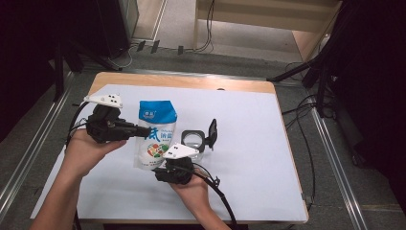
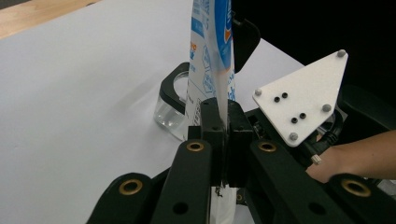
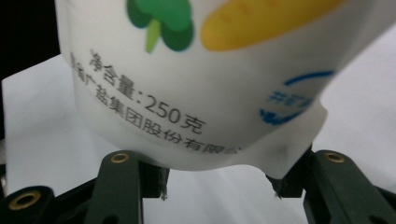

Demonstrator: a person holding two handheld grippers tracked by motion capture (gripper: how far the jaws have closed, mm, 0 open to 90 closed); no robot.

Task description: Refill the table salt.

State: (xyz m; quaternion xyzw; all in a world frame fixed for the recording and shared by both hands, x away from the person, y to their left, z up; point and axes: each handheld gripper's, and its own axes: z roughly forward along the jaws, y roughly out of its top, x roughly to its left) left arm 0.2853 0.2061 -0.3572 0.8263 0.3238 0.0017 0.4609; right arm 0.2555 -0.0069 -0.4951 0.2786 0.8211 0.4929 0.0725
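Left gripper (image 2: pixel 223 140): jaws clamped on the side edge of the salt bag (image 1: pixel 154 134), which stands upright between both grippers. Right gripper (image 3: pixel 219 186): jaws parted below the bag's bottom edge, pads not pressing it. Beyond the bag, right of the right gripper, clear jar (image 1: pixel 193 140) with black flip lid (image 1: pixel 211 134) on the white table (image 1: pixel 249 143).

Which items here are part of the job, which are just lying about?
In the job:
- blue-and-white plastic pouch
- left gripper, shut on its edge
- right gripper at its bottom end
- clear jar with black flip lid, open

Lying about:
- floor cables
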